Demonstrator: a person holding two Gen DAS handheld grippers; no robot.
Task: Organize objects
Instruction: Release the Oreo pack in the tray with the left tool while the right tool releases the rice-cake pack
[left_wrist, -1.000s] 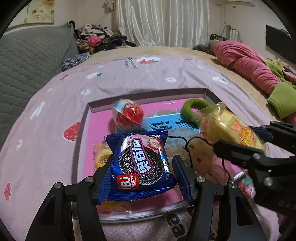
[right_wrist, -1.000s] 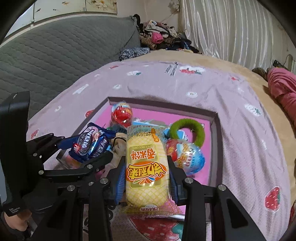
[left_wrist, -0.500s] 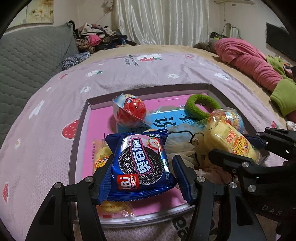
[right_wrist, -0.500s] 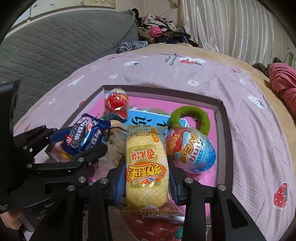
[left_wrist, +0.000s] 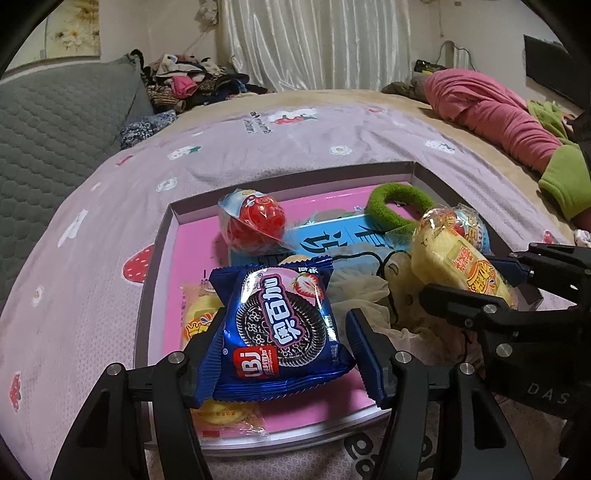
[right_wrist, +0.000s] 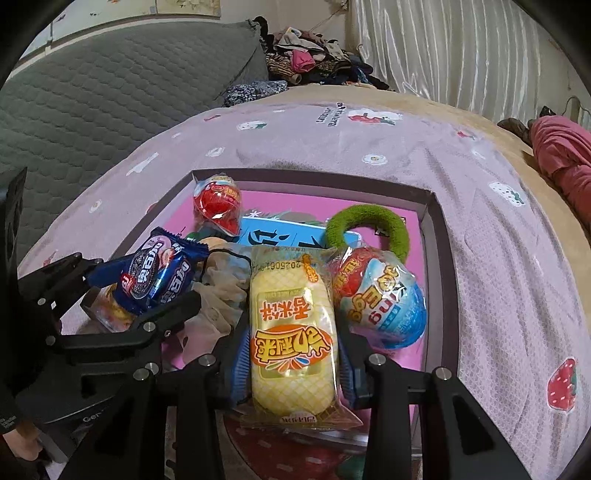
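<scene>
A blue cookie packet (left_wrist: 280, 325) hangs over the near left part of the pink-floored tray (left_wrist: 295, 182), between the fingers of my left gripper (left_wrist: 286, 325). Those jaws are opening, but the pads still touch the packet's sides. My right gripper (right_wrist: 293, 332) is shut on a yellow rice-cake packet (right_wrist: 291, 332) and holds it lengthwise over the tray's near edge (right_wrist: 432, 229). From the left wrist, the right gripper (left_wrist: 476, 280) and its yellow packet (left_wrist: 454, 262) sit at the right. From the right wrist, the left gripper (right_wrist: 144, 280) is at the left.
The tray holds a red wrapped egg (left_wrist: 255, 221), a green ring (left_wrist: 391, 203), a blue booklet (left_wrist: 325, 236), a beige cloth pouch (left_wrist: 354, 291), a yellow snack pack (left_wrist: 199, 314) and a blue-and-red egg (right_wrist: 380, 299). It lies on a lilac bedspread (left_wrist: 110, 236). Pink bedding (left_wrist: 491, 107) lies at the far right.
My right gripper has sunk toward the tray with the yellow packet, so the tray looks larger in its view. The left gripper has stayed in place with the blue packet.
</scene>
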